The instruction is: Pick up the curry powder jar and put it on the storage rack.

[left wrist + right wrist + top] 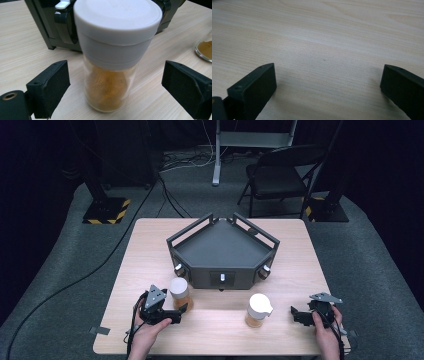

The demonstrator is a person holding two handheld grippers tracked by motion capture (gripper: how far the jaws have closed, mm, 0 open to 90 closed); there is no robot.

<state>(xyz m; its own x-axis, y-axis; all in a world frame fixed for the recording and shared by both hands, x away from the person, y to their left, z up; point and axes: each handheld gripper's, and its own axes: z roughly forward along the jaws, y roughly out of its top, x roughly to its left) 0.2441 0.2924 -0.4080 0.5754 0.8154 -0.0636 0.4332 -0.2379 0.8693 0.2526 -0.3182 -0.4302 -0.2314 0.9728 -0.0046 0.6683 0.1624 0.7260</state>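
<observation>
Clear glass spice jar with white cap [112, 55] bracketed, not yet gripped, by released left gripper [115, 87] fingers; right gripper [328, 90] fingers spread, nothing held

No lettering, label, brand or number can be read on anything here.

i see grey carpet [60, 270], a black folding chair [280, 175], hazard-striped stand bases [106, 211] and dark walls behind the wooden tabletop [145, 240].
</observation>
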